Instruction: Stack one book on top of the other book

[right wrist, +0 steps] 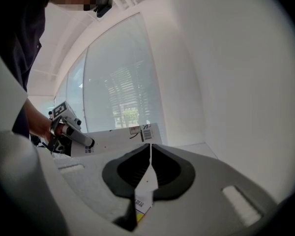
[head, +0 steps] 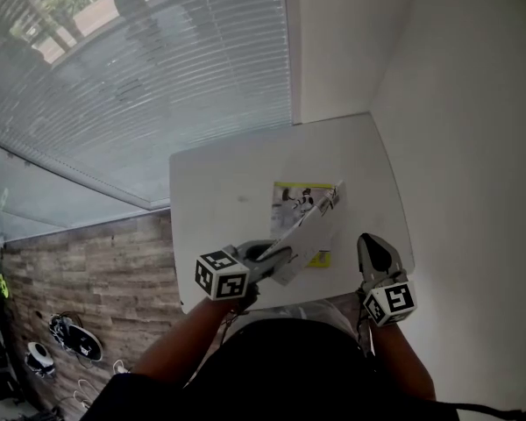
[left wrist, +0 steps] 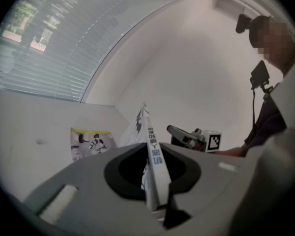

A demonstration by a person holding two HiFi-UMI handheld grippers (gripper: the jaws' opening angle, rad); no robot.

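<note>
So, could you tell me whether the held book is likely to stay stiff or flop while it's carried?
Probably stiff: pinched at one end by the left gripper, the held book juts out straight, with no visible sag. It looks thin, so likely light. Gripped at one edge only, it might pivot between the jaws.

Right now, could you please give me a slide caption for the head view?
Left gripper holds a book tilted over a second book lying flat on the white table.
</note>
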